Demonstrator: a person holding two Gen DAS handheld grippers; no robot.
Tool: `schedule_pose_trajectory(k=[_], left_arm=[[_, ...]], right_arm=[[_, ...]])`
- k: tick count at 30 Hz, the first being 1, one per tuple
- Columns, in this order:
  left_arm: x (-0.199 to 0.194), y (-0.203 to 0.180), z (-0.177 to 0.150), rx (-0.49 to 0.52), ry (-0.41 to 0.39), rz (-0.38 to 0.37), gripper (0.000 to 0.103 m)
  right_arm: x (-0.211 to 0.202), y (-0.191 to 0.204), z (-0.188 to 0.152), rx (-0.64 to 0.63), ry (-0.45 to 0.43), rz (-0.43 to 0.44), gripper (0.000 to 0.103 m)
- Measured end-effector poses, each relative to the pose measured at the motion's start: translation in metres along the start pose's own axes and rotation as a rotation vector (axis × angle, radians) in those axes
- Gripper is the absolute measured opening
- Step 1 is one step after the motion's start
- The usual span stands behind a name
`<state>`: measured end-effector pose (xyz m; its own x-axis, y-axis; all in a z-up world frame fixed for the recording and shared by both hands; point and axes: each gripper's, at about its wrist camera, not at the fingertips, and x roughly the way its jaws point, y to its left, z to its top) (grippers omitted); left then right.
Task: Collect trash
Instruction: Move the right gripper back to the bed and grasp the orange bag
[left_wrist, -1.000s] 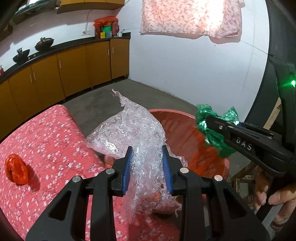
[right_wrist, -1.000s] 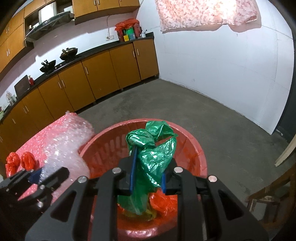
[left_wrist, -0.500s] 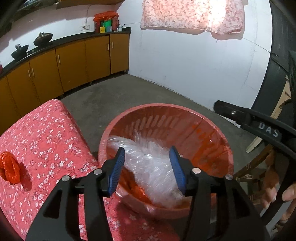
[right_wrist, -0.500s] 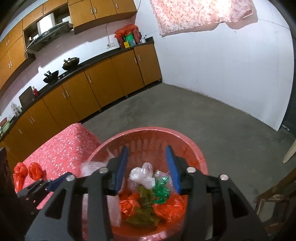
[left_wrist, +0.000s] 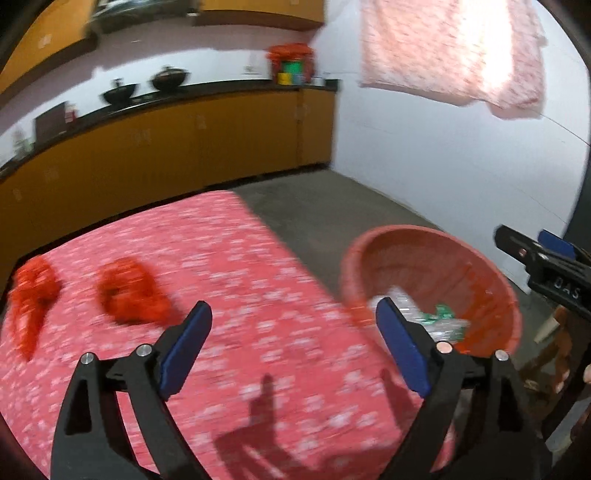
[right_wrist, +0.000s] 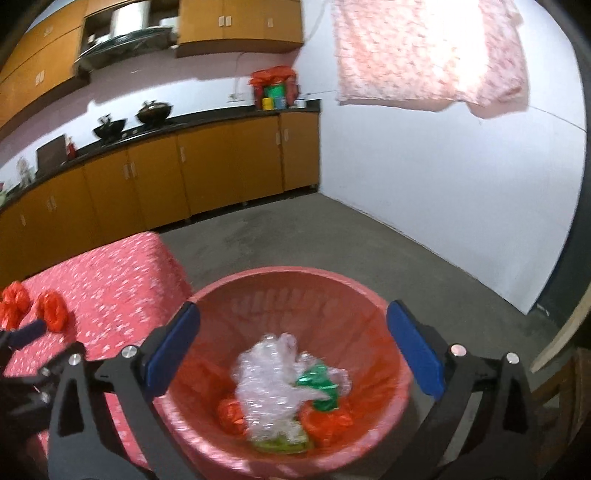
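Observation:
A red plastic basket (right_wrist: 391, 325) (left_wrist: 498, 280) stands at the table's right edge. Inside it lie a clear bubble-wrap sheet (right_wrist: 273, 373), a green bag (right_wrist: 321, 384) and crumpled red bags. My right gripper (right_wrist: 293, 347) hangs over the basket, its jaws opening wide with nothing between them. My left gripper (left_wrist: 293, 339) is over the red flowered tablecloth (left_wrist: 229, 258), jaws opening and nothing held. Two crumpled red bags (left_wrist: 129, 291) (left_wrist: 31, 295) lie on the cloth, left of and beyond the left gripper. The right gripper's tip (left_wrist: 535, 254) shows at the right edge of the left wrist view.
Orange kitchen cabinets (right_wrist: 184, 173) with a dark counter, pans and containers run along the back wall. A pink flowered cloth (right_wrist: 424, 51) hangs on the white wall. Grey floor lies past the table, and a wooden chair (left_wrist: 554, 354) stands right of the basket.
Both grippers have let go: the bubble wrap and the green bag dropped into the basket. Both sets of jaws spread wide. The left gripper swung left, back over the tablecloth.

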<state>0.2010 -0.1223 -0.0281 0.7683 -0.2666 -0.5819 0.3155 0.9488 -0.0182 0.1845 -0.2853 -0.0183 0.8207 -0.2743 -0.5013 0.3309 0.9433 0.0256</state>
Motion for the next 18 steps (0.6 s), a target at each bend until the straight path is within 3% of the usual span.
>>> schedule_pose_trajectory(k=[7,12,18], left_arm=[[-0.034,0.083,-0.019,-0.034,-0.043,0.209,0.098],[-0.048,0.153,-0.039,-0.108,-0.015,0.345,0.099],[-0.068,0.221,-0.055,-0.228,-0.022,0.419,0.099]], right_arm=[[0.004,0.069,-0.003,-0.079,0.020,0.094,0.099],[0.008,0.121,-0.006,-0.103,0.046,0.177,0.099],[0.014,0.200,-0.009,-0.174,0.082,0.305,0.099]])
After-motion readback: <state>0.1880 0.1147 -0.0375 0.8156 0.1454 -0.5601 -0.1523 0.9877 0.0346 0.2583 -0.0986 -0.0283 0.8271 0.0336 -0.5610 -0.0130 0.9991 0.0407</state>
